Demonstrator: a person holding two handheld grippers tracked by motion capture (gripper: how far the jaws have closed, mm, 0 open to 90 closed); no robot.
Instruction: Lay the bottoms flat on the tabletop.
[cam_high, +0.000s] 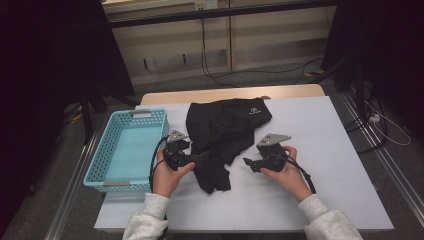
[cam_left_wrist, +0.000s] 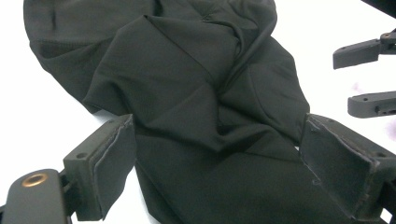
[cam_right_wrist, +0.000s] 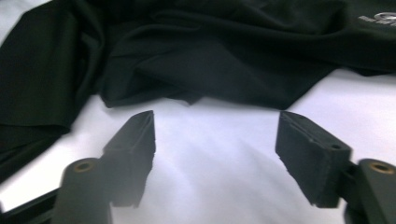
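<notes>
While the black garment (cam_high: 225, 135) lies crumpled on the white tabletop (cam_high: 330, 150), its long axis runs from about one o'clock, where a small white logo (cam_high: 254, 111) sits near the far edge, down to about seven o'clock, where a narrow end tapers toward the person. That near end points at the gap between the two hands. At nine o'clock from the garment stands a turquoise plastic basket (cam_high: 107, 145), just beside the table's left edge.

At the garment's near end, the left gripper (cam_high: 197, 159) reaches in from eight o'clock, its jaws spread wide with the cloth lying between them; in the left gripper view (cam_left_wrist: 215, 154) the pads stand clear of the folds on either side and do not press on the fabric. The right gripper (cam_high: 248, 164) sits at four o'clock from the garment's near end, pointing toward nine o'clock, just short of the cloth. In the right gripper view (cam_right_wrist: 215, 140) its jaws stand apart over bare white tabletop, with the garment's hem (cam_right_wrist: 187, 95) lying just beyond them at twelve o'clock.
</notes>
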